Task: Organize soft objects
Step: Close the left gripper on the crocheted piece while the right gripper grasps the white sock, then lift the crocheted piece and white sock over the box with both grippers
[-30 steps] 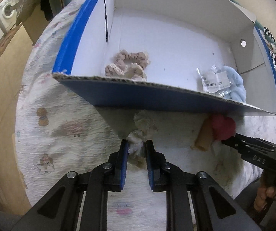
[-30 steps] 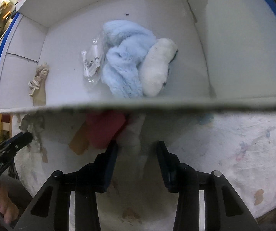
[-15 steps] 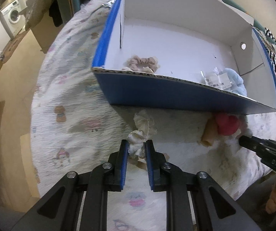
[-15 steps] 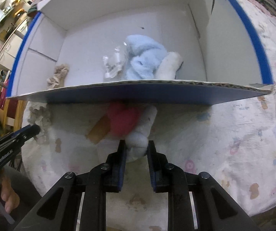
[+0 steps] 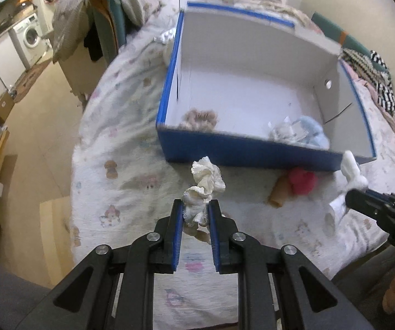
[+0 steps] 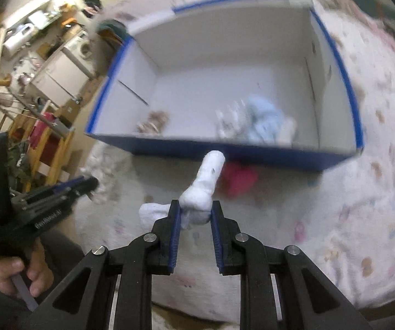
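Observation:
My left gripper (image 5: 195, 209) is shut on a cream ruffled scrunchie (image 5: 205, 181), held above the patterned bedsheet in front of the blue box (image 5: 225, 148). My right gripper (image 6: 195, 210) is shut on a white plush toy (image 6: 207, 181), also lifted in front of the box (image 6: 225, 151); it shows in the left wrist view (image 5: 348, 181). Inside the box lie a beige scrunchie (image 5: 200, 117), a plastic packet (image 5: 285, 130) and a light blue fluffy item (image 5: 311, 129). A red soft item (image 5: 302, 181) and a tan piece (image 5: 278, 195) lie on the sheet by the box's near wall.
The box stands on a bed with a patterned white sheet (image 5: 120, 165). Clothes hang over a chair (image 5: 101, 27) at the far left. A washing machine (image 5: 30, 34) and floor lie to the left. Striped fabric (image 5: 381, 82) lies at the right.
Both grippers have lifted and pulled back from the box, each carrying its item. The right gripper closed on the white plush toy during this time. The box now looks farther away.

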Action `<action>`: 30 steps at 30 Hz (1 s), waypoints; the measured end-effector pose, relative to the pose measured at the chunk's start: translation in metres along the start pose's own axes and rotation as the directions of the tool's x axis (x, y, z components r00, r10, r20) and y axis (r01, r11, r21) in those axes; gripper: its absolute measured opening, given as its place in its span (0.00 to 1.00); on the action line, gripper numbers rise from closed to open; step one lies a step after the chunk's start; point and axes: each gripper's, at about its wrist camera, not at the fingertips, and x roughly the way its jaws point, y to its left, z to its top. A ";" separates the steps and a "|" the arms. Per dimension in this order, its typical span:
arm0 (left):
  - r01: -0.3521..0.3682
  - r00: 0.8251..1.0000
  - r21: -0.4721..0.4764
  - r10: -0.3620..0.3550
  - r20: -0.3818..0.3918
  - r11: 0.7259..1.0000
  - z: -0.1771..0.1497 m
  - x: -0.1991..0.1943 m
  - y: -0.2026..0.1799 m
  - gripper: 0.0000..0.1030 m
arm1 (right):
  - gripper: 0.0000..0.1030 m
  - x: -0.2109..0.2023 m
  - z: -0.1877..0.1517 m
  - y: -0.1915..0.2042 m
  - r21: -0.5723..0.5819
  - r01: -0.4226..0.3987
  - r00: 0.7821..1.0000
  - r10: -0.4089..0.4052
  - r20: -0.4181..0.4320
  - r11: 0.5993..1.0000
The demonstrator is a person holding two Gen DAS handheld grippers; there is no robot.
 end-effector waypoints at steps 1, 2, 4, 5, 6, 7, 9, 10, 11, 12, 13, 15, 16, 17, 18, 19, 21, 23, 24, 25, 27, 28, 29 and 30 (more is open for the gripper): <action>-0.003 1.000 0.003 0.003 0.024 1.000 0.002 -0.008 -0.002 0.16 | 0.22 -0.007 0.003 0.005 -0.019 -0.007 1.000 0.007 0.025 1.000; -0.006 0.999 0.005 0.006 0.039 1.000 0.005 -0.011 -0.003 0.16 | 0.22 -0.013 0.005 0.008 -0.032 -0.013 0.999 0.014 0.047 0.999; -0.012 0.997 0.008 0.012 0.080 1.000 0.011 -0.024 -0.005 0.16 | 0.22 -0.023 0.010 0.014 -0.061 -0.011 0.996 0.017 0.092 0.998; -0.014 0.996 0.009 0.013 0.090 1.000 0.015 -0.027 -0.004 0.16 | 0.22 -0.027 0.013 0.016 -0.067 -0.013 0.994 0.020 0.105 0.998; -0.019 0.994 0.015 0.017 0.104 1.000 0.019 -0.031 -0.005 0.16 | 0.22 -0.031 0.016 0.017 -0.070 -0.017 0.993 0.025 0.118 0.997; -0.026 0.993 0.025 0.023 0.113 0.999 0.022 -0.033 -0.005 0.16 | 0.22 -0.034 0.019 0.017 -0.072 -0.019 0.991 0.028 0.130 0.997; -0.040 0.990 0.031 0.035 0.135 0.999 0.034 -0.035 -0.006 0.16 | 0.22 -0.035 0.027 0.021 -0.075 -0.017 0.988 0.028 0.149 0.997; -0.039 0.990 0.030 0.035 0.138 0.999 0.038 -0.035 -0.005 0.16 | 0.22 -0.036 0.031 0.020 -0.077 -0.017 0.988 0.028 0.155 0.997; -0.037 0.989 0.027 0.032 0.142 0.999 0.043 -0.036 -0.005 0.16 | 0.22 -0.037 0.036 0.020 -0.076 -0.015 0.986 0.027 0.163 0.997; -0.035 0.988 0.026 0.031 0.152 0.999 0.052 -0.037 -0.005 0.16 | 0.22 -0.038 0.039 0.020 -0.075 -0.011 0.985 0.024 0.170 0.997; -0.037 0.986 0.029 0.032 0.162 0.999 0.058 -0.037 -0.007 0.16 | 0.22 -0.039 0.042 0.018 -0.071 -0.009 0.984 0.021 0.174 0.997; -0.039 0.983 0.041 0.030 0.182 0.998 0.071 -0.039 -0.010 0.16 | 0.22 -0.038 0.052 0.014 -0.059 -0.004 0.984 0.015 0.178 0.998; -0.039 0.981 0.047 0.029 0.193 0.998 0.078 -0.039 -0.010 0.16 | 0.22 -0.036 0.056 0.014 -0.058 0.004 0.984 0.007 0.178 0.998; -0.039 0.978 0.048 0.029 0.207 0.998 0.086 -0.039 -0.011 0.16 | 0.22 -0.035 0.061 0.013 -0.059 0.014 0.984 -0.004 0.179 0.998; -0.039 0.977 0.048 0.028 0.213 0.998 0.091 -0.038 -0.012 0.16 | 0.22 -0.033 0.066 0.013 -0.062 0.021 0.984 -0.010 0.180 0.998; -0.035 0.976 0.046 0.025 0.215 0.998 0.099 -0.036 -0.013 0.16 | 0.22 -0.032 0.072 0.011 -0.064 0.027 0.984 -0.015 0.180 0.998; -0.027 0.977 0.045 0.016 0.214 0.999 0.110 -0.031 -0.015 0.16 | 0.22 -0.027 0.083 0.009 -0.067 0.038 0.984 -0.026 0.178 0.997; -0.028 0.977 0.050 0.017 0.215 0.998 0.119 -0.024 -0.017 0.16 | 0.22 -0.022 0.093 0.006 -0.065 0.044 0.983 -0.032 0.178 0.997; -0.036 0.977 0.054 0.023 0.214 0.998 0.124 -0.018 -0.019 0.16 | 0.22 -0.019 0.098 0.005 -0.063 0.046 0.983 -0.034 0.178 0.997; -0.038 0.978 0.056 0.026 0.209 0.998 0.129 -0.011 -0.020 0.16 | 0.22 -0.016 0.102 0.004 -0.063 0.050 0.983 -0.038 0.179 0.997; -0.032 0.980 0.059 0.019 0.198 0.998 0.136 0.001 -0.023 0.16 | 0.22 -0.008 0.112 0.001 -0.058 0.056 0.983 -0.045 0.180 0.997; -0.027 0.981 0.062 0.015 0.195 0.998 0.138 0.007 -0.023 0.16 | 0.22 -0.004 0.115 -0.001 -0.053 0.058 0.982 -0.047 0.185 0.997; -0.023 0.981 0.069 0.009 0.195 0.997 0.138 0.016 -0.025 0.16 | 0.22 0.001 0.117 -0.004 -0.049 0.062 0.980 -0.052 0.192 0.997; -0.020 0.980 0.079 0.004 0.197 0.997 0.137 0.022 -0.027 0.16 | 0.22 0.006 0.118 -0.007 -0.045 0.070 0.978 -0.060 0.199 0.997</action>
